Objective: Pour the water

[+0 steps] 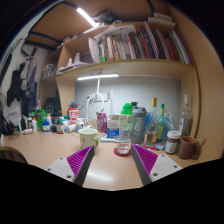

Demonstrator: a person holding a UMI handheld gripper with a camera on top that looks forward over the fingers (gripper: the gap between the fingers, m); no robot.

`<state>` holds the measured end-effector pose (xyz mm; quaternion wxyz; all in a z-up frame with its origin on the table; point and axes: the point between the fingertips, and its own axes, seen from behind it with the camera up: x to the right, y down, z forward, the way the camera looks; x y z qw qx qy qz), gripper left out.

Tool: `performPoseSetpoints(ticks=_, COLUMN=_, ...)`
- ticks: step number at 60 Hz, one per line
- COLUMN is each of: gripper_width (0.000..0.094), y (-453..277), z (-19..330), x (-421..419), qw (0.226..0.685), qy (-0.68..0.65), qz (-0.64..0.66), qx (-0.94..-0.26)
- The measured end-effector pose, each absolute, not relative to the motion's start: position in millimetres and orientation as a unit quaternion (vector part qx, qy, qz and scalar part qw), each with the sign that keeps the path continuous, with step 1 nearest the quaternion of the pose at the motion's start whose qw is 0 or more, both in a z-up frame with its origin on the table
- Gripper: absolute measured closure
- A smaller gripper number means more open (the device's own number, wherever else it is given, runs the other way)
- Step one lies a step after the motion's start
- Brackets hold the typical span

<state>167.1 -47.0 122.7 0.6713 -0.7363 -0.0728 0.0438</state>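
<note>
A clear glass (123,143) stands on a small red coaster (122,151) on the wooden desk (40,148), just ahead of my fingers and a little toward the right one. My gripper (112,161) is open and empty, its purple pads (80,158) spread wide over bare desk. Behind the glass stand a green-capped bottle (126,120), a grey flask (138,124) and a tall clear bottle (184,117). A pale green mug (89,137) sits ahead of the left finger.
Many bottles, jars and cups crowd the back of the desk along the wall. A brown mug (188,147) and a jar (172,142) stand at the right. Shelves of books (140,45) hang above. Bare desk lies between and ahead of the fingers.
</note>
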Motion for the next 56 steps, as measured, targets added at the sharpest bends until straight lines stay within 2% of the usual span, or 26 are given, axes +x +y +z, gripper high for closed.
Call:
performPoseSetpoints(ticks=10, gripper_width=0.0129, y=-110.1, z=135.4, x=165.6, qw=0.701, qy=-0.06, qz=0.03, qx=-0.71)
performPoseSetpoints(ticks=25, gripper_width=0.0127, y=-166.1, z=133.9, x=157.7, qw=0.706, qy=-0.042, qz=0.04, qx=-0.705)
performPoseSetpoints(ticks=56, gripper_width=0.0123, y=-173.5, z=126.8, x=176.6, qw=0.699, qy=-0.004, qz=0.038, qx=-0.714)
